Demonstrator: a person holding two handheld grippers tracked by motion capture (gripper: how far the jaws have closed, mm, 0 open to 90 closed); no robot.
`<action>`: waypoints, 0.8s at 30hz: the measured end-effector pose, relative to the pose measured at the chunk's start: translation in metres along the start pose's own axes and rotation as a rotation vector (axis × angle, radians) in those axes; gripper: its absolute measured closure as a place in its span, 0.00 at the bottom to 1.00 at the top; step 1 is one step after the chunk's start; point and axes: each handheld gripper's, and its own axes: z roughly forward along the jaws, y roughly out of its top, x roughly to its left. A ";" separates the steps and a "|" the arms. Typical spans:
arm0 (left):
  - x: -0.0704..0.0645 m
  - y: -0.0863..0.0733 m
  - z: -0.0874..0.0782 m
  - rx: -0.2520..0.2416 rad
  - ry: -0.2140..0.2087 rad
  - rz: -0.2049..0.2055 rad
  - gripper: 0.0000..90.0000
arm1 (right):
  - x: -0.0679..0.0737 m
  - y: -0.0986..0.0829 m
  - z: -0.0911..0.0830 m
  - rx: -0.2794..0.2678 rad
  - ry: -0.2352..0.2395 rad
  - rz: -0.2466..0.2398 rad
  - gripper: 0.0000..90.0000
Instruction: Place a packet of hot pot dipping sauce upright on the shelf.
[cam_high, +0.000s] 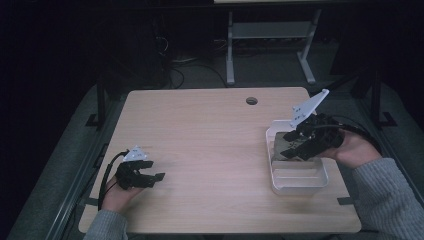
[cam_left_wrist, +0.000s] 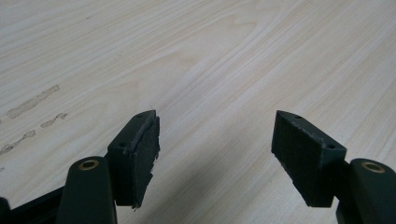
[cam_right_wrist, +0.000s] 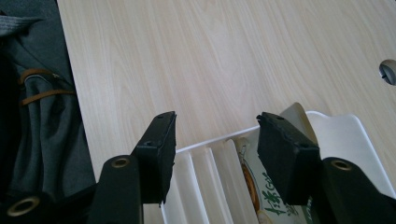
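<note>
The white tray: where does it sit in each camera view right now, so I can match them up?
High view: white tray at the table's right side, under the right gripper.
Right gripper view: bottom centre to right, its rim just past the open jaws, with a printed packet inside.
Left gripper view: bare wood and open jaws.
Shared landmark: the table's round cable hole.
</note>
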 end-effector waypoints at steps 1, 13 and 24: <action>0.000 0.000 0.000 0.000 -0.001 0.000 0.35 | 0.001 0.001 0.001 0.003 0.002 -0.004 0.51; 0.000 0.000 -0.001 -0.003 -0.001 0.001 0.35 | 0.013 0.016 0.024 0.034 0.033 -0.042 0.49; 0.000 0.000 -0.002 -0.003 -0.003 0.002 0.35 | 0.024 0.029 0.049 0.065 0.070 -0.077 0.48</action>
